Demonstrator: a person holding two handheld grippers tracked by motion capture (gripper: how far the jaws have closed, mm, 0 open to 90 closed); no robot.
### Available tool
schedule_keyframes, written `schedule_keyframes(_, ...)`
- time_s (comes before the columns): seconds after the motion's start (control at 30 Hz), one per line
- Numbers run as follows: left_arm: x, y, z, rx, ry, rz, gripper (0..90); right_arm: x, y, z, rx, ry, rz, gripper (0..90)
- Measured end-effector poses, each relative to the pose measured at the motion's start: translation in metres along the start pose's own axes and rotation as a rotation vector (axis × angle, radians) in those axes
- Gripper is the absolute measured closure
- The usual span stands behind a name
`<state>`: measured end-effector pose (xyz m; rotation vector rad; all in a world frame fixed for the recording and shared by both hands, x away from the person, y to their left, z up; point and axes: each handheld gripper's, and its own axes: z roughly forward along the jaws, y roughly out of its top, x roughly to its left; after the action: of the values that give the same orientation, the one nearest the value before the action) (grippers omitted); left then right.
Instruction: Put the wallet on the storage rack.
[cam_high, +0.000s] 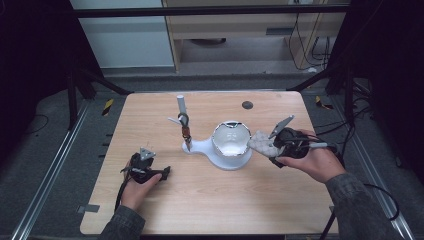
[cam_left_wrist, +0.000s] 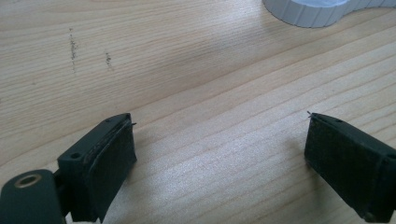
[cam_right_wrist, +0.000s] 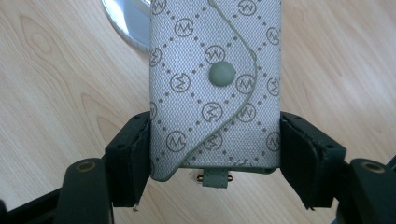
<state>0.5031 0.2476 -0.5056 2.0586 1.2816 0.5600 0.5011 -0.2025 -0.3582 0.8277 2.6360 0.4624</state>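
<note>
Right gripper (cam_right_wrist: 215, 163) pinches a grey patterned pouch (cam_right_wrist: 215, 88) beside the white bowl (cam_high: 231, 140) mid-worktop; left gripper (cam_left_wrist: 219, 154), jaws spread, rests near the front edge.

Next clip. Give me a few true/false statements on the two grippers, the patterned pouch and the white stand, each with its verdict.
1. The right gripper is shut on the patterned pouch. True.
2. The left gripper holds the pouch too. False: its jaws stand apart over bare wooden table with nothing between them.
3. The pouch has a round snap button on its flap. True.
4. The pouch lies inside the white bowl. False: it is held beside the bowl's rim, on the right gripper's side.
5. The white stand carries an upright post next to the bowl. True.
6. The left gripper touches the white stand. False: it sits apart from it, nearer the person's edge of the table.
</note>
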Motion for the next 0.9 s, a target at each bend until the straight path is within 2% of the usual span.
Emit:
schedule_keyframes(0.23, 0.000, 0.000, 0.000, -0.002, 0.001, -0.001, 7.9, 0.004, 0.021, -0.005, -0.009, -0.003, -0.046, 31.2)
schedule_keyframes(0.53, 0.000, 0.000, 0.000, -0.005, 0.001, -0.003, 7.8, 0.010, 0.045, -0.002, -0.001, -0.010, -0.106, 31.2)
schedule_keyframes(0.63, 0.000, 0.000, 0.000, -0.004, 0.002, 0.000, 7.8, 0.013, 0.058, 0.002, 0.008, -0.008, -0.130, 31.2)
schedule_keyframes(0.9, 0.000, 0.000, 0.000, -0.004, 0.000, 0.002, 7.8, 0.017, 0.073, 0.015, 0.041, -0.003, -0.167, 31.2)
